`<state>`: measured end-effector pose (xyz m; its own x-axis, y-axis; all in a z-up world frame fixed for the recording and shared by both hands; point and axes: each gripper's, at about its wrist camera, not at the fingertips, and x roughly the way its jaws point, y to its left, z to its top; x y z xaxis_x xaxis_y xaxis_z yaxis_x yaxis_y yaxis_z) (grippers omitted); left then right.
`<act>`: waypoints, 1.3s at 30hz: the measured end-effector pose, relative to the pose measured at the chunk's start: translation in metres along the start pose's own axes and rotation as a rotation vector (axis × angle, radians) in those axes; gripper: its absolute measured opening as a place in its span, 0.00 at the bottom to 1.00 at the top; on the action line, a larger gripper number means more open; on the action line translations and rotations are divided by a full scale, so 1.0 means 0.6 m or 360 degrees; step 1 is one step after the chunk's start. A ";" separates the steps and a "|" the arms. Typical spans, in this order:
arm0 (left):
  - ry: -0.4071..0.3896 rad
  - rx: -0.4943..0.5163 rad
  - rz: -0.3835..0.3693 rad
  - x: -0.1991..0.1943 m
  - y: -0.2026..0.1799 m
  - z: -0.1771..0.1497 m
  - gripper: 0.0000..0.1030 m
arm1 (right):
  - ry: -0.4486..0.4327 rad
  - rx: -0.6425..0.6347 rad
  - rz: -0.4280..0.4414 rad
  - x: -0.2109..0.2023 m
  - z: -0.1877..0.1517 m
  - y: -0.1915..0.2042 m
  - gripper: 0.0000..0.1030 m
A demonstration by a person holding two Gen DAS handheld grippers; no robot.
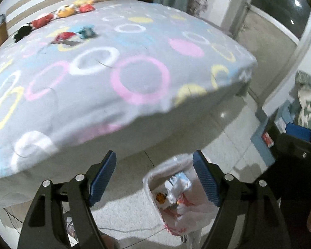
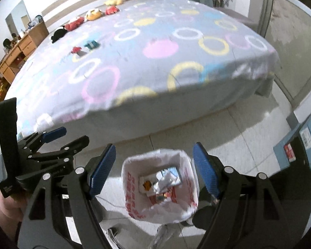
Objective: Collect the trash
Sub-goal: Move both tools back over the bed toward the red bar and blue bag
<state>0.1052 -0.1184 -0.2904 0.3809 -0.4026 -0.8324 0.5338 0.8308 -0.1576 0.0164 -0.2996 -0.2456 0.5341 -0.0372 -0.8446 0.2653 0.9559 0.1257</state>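
Filling most of both views, the bed carries a grey cover printed with coloured rings, and its near edge and right corner overhang pale tiled floor. Open floor runs along that edge and round the corner toward a glass door at right. Plush toys line the far side of the bed, well away from the near edge; two small items, one red and one teal, lie further in on the cover. A wooden dresser stands against the far wall at left.

On the floor just beside the bed's near edge stands the trash bin, lined with a white bag with red print and holding crumpled wrappers. A blue-grey cabinet stands to its right, with bare tiles between them.

Above the bin, the right tool hangs with its blue pads wide apart and nothing between them. The left tool is likewise spread wide and empty, over the bin's left rim and close to the mattress edge; in the right view it shows at left, gripped by a hand.
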 end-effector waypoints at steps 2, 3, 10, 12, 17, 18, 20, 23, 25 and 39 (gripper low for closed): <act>-0.0021 -0.0040 0.0046 -0.012 0.015 0.011 0.72 | -0.0024 -0.0024 0.0002 -0.005 0.013 0.008 0.73; -0.0039 -0.0052 0.0059 -0.020 0.022 0.015 0.72 | -0.0034 -0.0034 0.0001 -0.007 0.019 0.011 0.73; -0.0152 -0.0187 0.0136 -0.071 0.075 0.061 0.72 | -0.0104 -0.0135 0.0010 -0.007 0.079 0.047 0.73; -0.0184 -0.0221 0.0162 -0.080 0.095 0.079 0.72 | -0.0118 -0.0155 0.0015 -0.007 0.095 0.057 0.73; -0.0232 -0.0329 0.0219 -0.092 0.151 0.125 0.73 | -0.0170 -0.0238 0.0025 -0.008 0.145 0.088 0.73; -0.0246 -0.0358 0.0220 -0.095 0.163 0.135 0.73 | -0.0176 -0.0252 0.0028 -0.007 0.152 0.092 0.73; -0.0263 -0.0406 0.0237 -0.095 0.180 0.148 0.76 | -0.0192 -0.0282 0.0034 -0.006 0.171 0.106 0.73; -0.0275 -0.0455 0.0274 -0.095 0.204 0.167 0.76 | -0.0207 -0.0307 0.0045 0.000 0.190 0.119 0.73; -0.0278 -0.0472 0.0294 -0.091 0.217 0.178 0.76 | -0.0209 -0.0322 0.0052 0.006 0.201 0.126 0.73; -0.0253 -0.0614 0.0376 -0.027 0.321 0.289 0.80 | -0.0170 -0.0549 0.0111 0.095 0.292 0.190 0.74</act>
<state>0.3326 -0.0186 -0.2151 0.5847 -0.2143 -0.7824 0.1107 0.9765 -0.1848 0.2178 -0.2440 -0.1883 0.6270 0.0184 -0.7788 -0.0513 0.9985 -0.0176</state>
